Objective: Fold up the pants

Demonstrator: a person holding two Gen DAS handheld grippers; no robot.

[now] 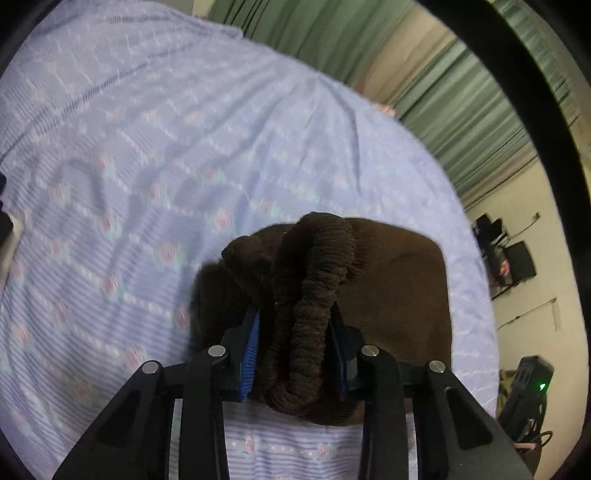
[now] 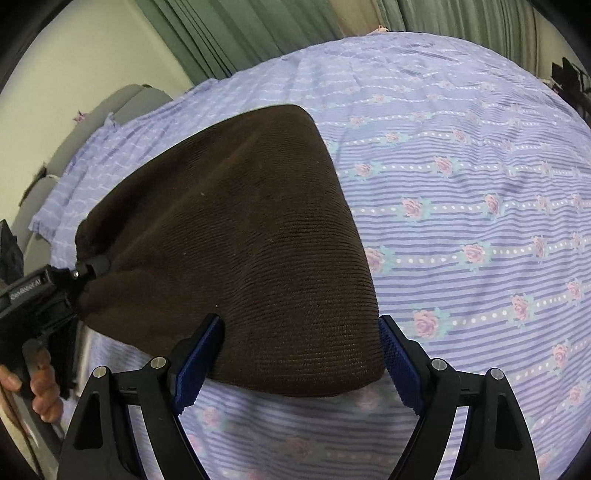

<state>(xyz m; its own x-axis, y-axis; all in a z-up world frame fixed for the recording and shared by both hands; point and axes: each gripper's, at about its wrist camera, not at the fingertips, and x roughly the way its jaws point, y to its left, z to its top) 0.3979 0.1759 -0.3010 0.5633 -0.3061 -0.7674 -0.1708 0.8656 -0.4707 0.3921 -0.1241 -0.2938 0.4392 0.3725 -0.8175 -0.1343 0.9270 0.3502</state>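
Left wrist view, bottom centre: the left gripper [image 1: 293,332] is pinched on a bunched, ribbed band of the brown pants [image 1: 399,295], probably the waistband, though the fisheye blurs it. The rest of the garment lies flat behind the fingers, at lower right of that frame.

Right wrist view, bottom centre: the right gripper [image 2: 301,354] stands spread wide, its blue pads [image 2: 400,363] on either side of the near rounded edge of the pants [image 2: 229,229]. Whether the pads touch the cloth cannot be told. At the left edge of this frame the left gripper [image 2: 86,267] shows holding the garment's far-left end.

Judgement: the pants already lie doubled into a compact shape on the bedsheet [image 2: 480,206]; a further fold, or squaring-up, is in hand. The next move calls for the right gripper to close on the near edge, then both to lift and carry together so the layers stay aligned.

Edges: the pants sit near the sheet's left border in the right wrist view, with grey upholstery [image 2: 51,162] just beyond. Open sheet extends to the right and far side. Green curtains [image 2: 236,33] hang well behind.
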